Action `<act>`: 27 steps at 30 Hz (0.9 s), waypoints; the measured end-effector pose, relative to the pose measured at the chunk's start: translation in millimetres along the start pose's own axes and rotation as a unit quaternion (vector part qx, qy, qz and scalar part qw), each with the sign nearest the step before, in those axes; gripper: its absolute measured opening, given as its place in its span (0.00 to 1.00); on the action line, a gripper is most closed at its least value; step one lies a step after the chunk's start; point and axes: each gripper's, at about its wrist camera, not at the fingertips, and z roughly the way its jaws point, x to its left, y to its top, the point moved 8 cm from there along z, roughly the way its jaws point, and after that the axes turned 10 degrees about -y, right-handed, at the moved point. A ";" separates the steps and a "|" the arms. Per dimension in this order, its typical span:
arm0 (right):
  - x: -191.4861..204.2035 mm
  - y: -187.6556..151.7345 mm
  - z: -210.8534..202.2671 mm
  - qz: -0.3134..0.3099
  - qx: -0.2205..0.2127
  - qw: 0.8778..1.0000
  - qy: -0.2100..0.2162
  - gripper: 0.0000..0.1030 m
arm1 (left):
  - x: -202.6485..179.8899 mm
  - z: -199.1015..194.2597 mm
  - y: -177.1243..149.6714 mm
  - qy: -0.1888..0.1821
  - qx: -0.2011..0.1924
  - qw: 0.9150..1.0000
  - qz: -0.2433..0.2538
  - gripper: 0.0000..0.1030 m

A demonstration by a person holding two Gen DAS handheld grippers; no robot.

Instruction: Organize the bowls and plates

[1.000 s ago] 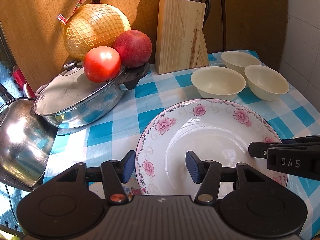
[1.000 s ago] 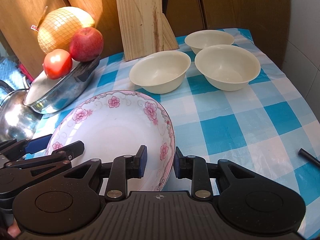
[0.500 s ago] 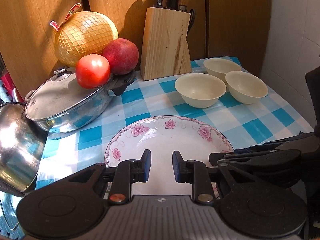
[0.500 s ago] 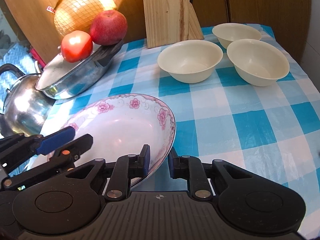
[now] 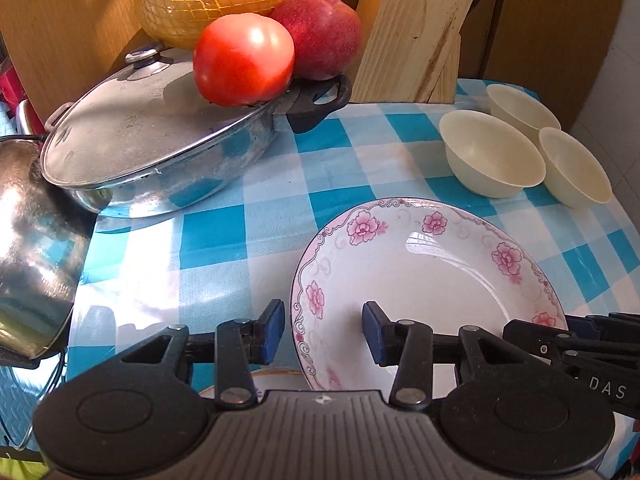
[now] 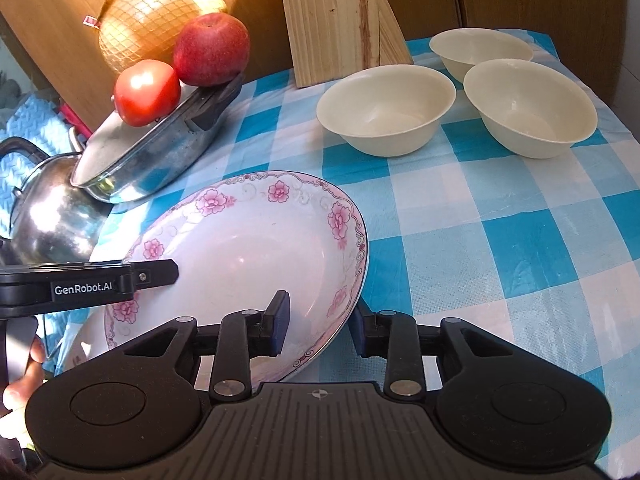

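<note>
Pink-flowered plate (image 6: 256,240) tilted between both grippers; left gripper (image 5: 323,330) and right gripper (image 6: 318,318) straddle its rim, fingers apart.

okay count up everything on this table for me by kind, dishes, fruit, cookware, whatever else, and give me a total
Cream bowls: 3
Floral plate: 1
Fruit, namely tomato, apple, netted pomelo: 3
Lidded pan: 1
Kettle: 1
Knife block: 1
Total: 10
</note>
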 end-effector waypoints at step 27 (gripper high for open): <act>-17.1 12.9 1.8 0.010 -0.028 1.000 -0.010 0.24 | -17.8 6.1 10.9 0.025 -0.027 0.997 0.069 0.38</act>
